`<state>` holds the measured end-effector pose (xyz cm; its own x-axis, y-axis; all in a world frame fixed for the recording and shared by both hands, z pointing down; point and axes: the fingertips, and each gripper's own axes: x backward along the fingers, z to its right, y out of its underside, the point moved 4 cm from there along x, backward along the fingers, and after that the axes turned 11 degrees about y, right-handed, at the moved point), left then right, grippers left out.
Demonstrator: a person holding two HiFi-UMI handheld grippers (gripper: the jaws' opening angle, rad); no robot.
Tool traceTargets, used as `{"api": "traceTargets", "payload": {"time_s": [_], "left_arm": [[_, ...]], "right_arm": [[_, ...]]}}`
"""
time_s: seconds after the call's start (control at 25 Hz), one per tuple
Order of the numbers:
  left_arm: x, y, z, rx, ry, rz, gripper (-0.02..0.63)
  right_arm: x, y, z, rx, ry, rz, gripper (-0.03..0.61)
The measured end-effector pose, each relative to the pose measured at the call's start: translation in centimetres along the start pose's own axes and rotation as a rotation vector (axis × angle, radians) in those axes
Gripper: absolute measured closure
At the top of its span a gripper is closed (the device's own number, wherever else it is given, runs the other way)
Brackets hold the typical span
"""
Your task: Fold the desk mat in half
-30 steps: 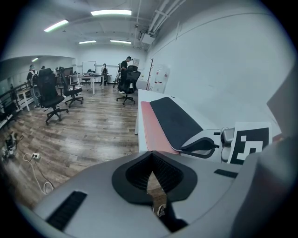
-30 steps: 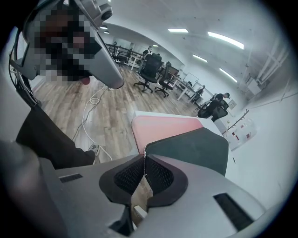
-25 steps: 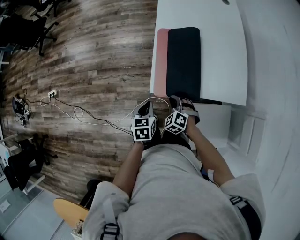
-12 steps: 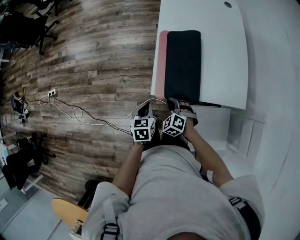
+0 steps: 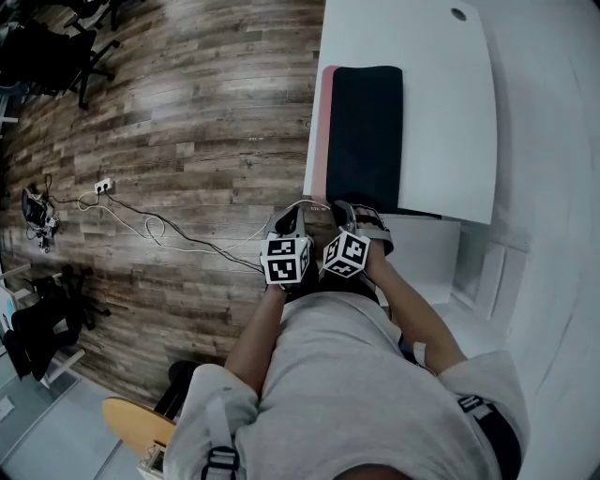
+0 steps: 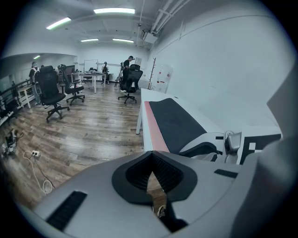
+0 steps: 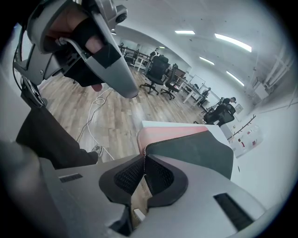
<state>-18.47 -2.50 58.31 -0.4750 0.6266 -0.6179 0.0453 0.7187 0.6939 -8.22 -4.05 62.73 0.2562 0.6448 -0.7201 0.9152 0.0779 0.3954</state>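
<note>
The desk mat (image 5: 366, 131) lies folded on the white desk (image 5: 445, 112), black side up, with a pink strip (image 5: 322, 131) showing along its left edge. Both grippers hang close together in front of the person's body, short of the desk's near edge and apart from the mat. My left gripper (image 5: 289, 220) is shut on nothing, and its own view has the mat (image 6: 174, 122) ahead beyond its tips (image 6: 151, 169). My right gripper (image 5: 349, 211) is also shut and empty (image 7: 145, 166), pointing at the mat's near corner (image 7: 191, 151).
A round cable hole (image 5: 457, 14) sits at the desk's far end. A white cabinet (image 5: 427, 251) stands under the near edge, and a white wall runs along the right. Cables and a power strip (image 5: 103, 186) lie on the wood floor at left. Office chairs (image 6: 51, 88) stand farther off.
The right gripper has drawn back a little toward the body, away from the desk's near edge. The left gripper and the folded mat have stayed put.
</note>
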Motion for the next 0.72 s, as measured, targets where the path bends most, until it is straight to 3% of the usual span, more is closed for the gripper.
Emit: {"api": "traceTargets", "payload": {"time_s": [0.72], "left_arm": [[-1.2,-1.3,-1.9,0.023,0.021,-0.004,0.603]], "right_arm": [[-0.7,-1.4,-0.5,0.029,-0.035,-0.008,0.527]]}}
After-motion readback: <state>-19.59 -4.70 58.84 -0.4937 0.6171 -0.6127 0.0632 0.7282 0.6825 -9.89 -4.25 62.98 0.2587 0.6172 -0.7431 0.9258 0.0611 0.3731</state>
